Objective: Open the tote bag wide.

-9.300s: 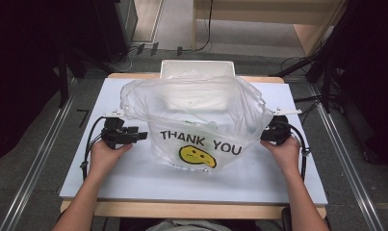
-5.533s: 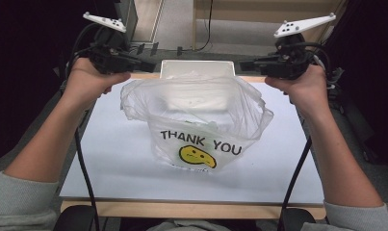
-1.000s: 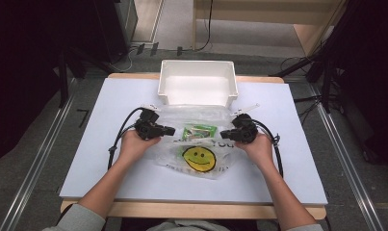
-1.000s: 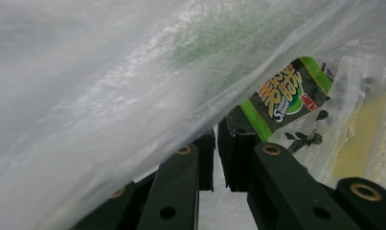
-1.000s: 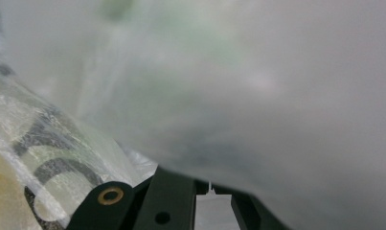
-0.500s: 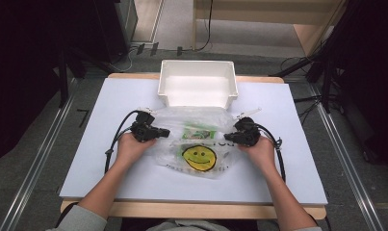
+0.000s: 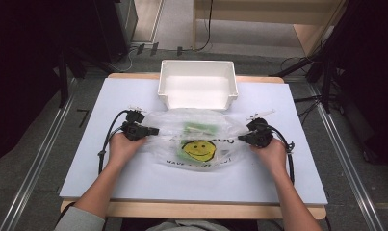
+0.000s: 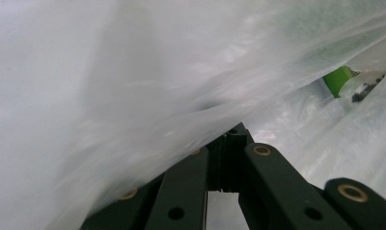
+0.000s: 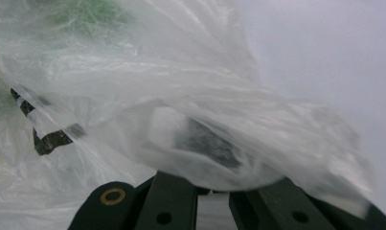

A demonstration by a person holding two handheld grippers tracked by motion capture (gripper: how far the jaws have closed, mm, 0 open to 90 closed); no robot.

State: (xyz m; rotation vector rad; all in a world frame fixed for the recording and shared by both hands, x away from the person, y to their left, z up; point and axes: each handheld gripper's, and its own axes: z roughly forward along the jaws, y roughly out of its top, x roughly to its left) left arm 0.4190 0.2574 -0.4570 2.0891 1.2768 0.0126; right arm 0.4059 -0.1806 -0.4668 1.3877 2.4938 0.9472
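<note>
The clear plastic bag [image 7: 196, 144] with its yellow smiley face [image 7: 198, 149] lay flattened on the white desk [image 7: 109, 178], just in front of the white bin [image 7: 197, 89]. A green packet [image 7: 200, 129] showed through the film, between the smiley and the bin. The left tongs [image 7: 152, 131] met the bag's left edge; in the left gripper view their jaws stood pressed together on a fold of the film [image 8: 133, 124], so they were pinching the bag. The right tongs [image 7: 241, 138] met the bag's right edge, and in the right gripper view the film [image 9: 219, 143] bunched over the jaws, which seemed to be clamped on it. Both hands, left [image 7: 123, 146] and right [image 7: 269, 151], rested on the desk on either side of the bag, nearer the person than the bin.
</note>
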